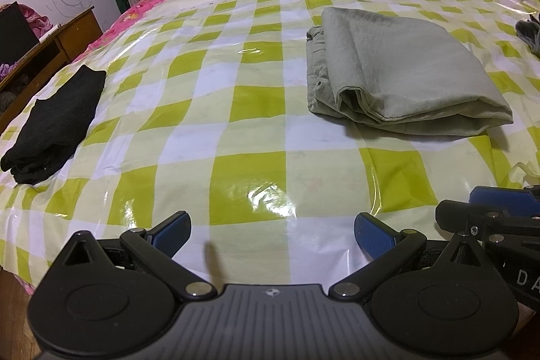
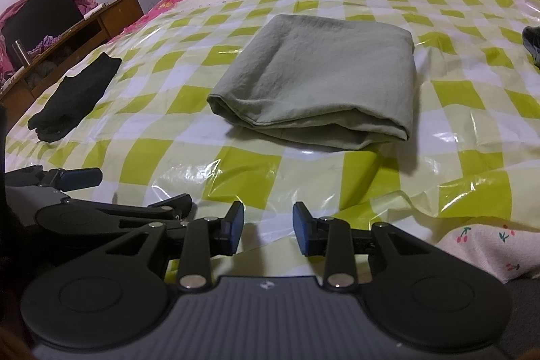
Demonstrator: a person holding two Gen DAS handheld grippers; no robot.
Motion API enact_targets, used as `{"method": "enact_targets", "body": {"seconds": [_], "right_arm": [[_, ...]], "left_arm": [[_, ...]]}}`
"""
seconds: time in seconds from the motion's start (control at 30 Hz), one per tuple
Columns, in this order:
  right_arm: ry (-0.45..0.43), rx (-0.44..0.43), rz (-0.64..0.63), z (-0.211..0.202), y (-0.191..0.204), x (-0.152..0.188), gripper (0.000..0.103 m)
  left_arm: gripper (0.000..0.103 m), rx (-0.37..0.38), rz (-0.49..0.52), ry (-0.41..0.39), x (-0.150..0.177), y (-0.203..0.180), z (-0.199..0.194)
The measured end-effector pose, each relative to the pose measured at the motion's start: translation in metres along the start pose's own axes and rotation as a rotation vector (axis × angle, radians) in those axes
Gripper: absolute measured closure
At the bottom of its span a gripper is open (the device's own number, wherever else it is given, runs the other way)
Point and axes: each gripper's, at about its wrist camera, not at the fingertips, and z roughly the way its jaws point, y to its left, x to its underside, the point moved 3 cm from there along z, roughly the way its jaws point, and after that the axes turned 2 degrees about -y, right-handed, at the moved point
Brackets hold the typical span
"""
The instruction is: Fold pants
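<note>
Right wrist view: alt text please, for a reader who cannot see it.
Folded grey-green pants lie on a green-and-white checked plastic sheet covering a bed. The right gripper is in the foreground, open and empty. A folded black garment lies far left, and the left gripper shows at the lower left.

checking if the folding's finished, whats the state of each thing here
green pants: folded into a compact stack, lying flat on the checked plastic sheet
black garment: folded, near the sheet's left edge
left gripper: wide open, empty, above the sheet
right gripper: partly open, nothing between its pads
</note>
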Motion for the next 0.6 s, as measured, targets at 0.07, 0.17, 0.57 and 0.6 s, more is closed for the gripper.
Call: {"method": "enact_targets", "body": {"seconds": [0.07, 0.17, 0.57, 0.6], "right_arm": [[0.0, 0.003, -0.005, 0.0, 0.0004, 0.0003, 0.07], [-0.001, 0.006, -0.01, -0.0003, 0.0006, 0.0, 0.07], [0.004, 0.006, -0.015, -0.0008, 0.0009, -0.0002, 0.068], [0.005, 0.006, -0.015, -0.0006, 0.0007, -0.0001, 0.068]], "left_arm": [[0.0, 0.0, 0.001, -0.002, 0.0001, 0.0004, 0.0], [0.0, 0.0, 0.001, -0.002, 0.0003, 0.0002, -0.0002], [0.0, -0.002, 0.004, -0.012, 0.0015, 0.0022, -0.0002], [0.0, -0.002, 0.004, -0.012, 0.001, 0.0022, 0.0003]]}}
